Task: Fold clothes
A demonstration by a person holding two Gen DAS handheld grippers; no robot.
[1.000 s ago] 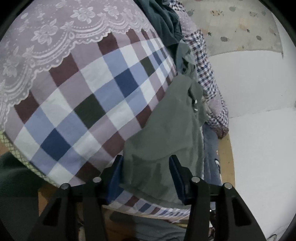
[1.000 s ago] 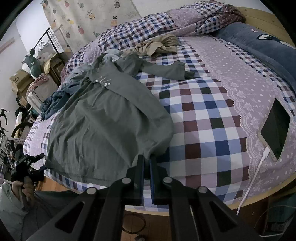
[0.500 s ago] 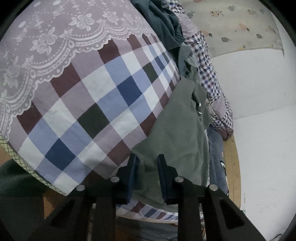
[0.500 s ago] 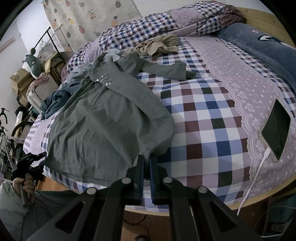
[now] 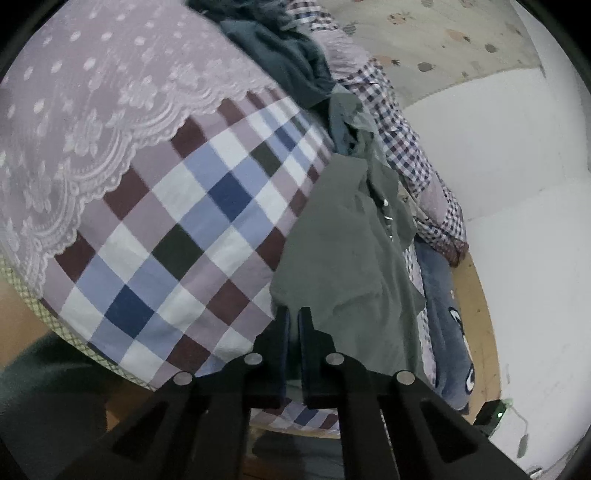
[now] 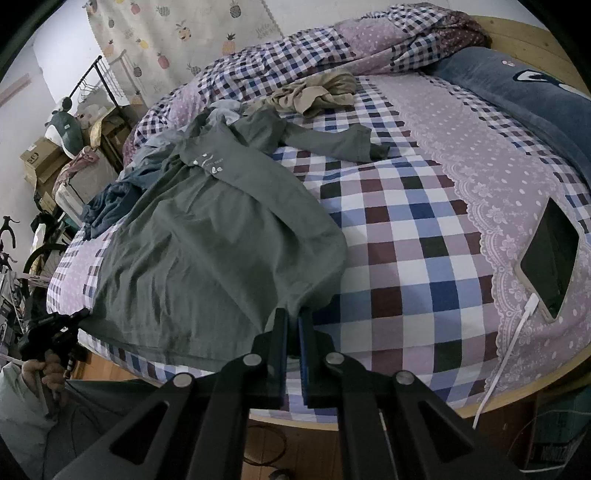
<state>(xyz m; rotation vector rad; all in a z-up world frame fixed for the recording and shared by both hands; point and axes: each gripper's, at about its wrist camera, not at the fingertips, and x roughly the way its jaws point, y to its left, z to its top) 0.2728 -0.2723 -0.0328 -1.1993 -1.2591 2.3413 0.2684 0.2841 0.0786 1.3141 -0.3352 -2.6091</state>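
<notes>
A bed [image 6: 406, 236] with a checked sheet in blue, maroon and white fills both views, its lilac dotted band edged in lace. A pineapple-print curtain [image 6: 177, 33] hangs on the far wall, and boxes [image 6: 40, 158] and a black rack [image 6: 96, 74] crowd the room's left side. A phone [image 6: 550, 258] lies on the lace with a white cable [image 6: 506, 350] running off the bed's edge. A beige garment [image 6: 317, 94] sits crumpled near the bunched quilt [image 6: 332, 40], a blue pillow [image 6: 535, 96] beside it.

The grey-green shirt [image 6: 207, 236] lies spread on the bed's left half, its long axis running from the hem at the near edge up to the collar (small white print there), one sleeve stretched out to the right.

The right tongs [image 6: 291, 321] are pressed together on the hem's near corner. The left tongs [image 5: 293, 317] are likewise clamped on the hem's other corner, at the bed's edge; the hand [image 6: 48, 369] holding them shows at far left.
</notes>
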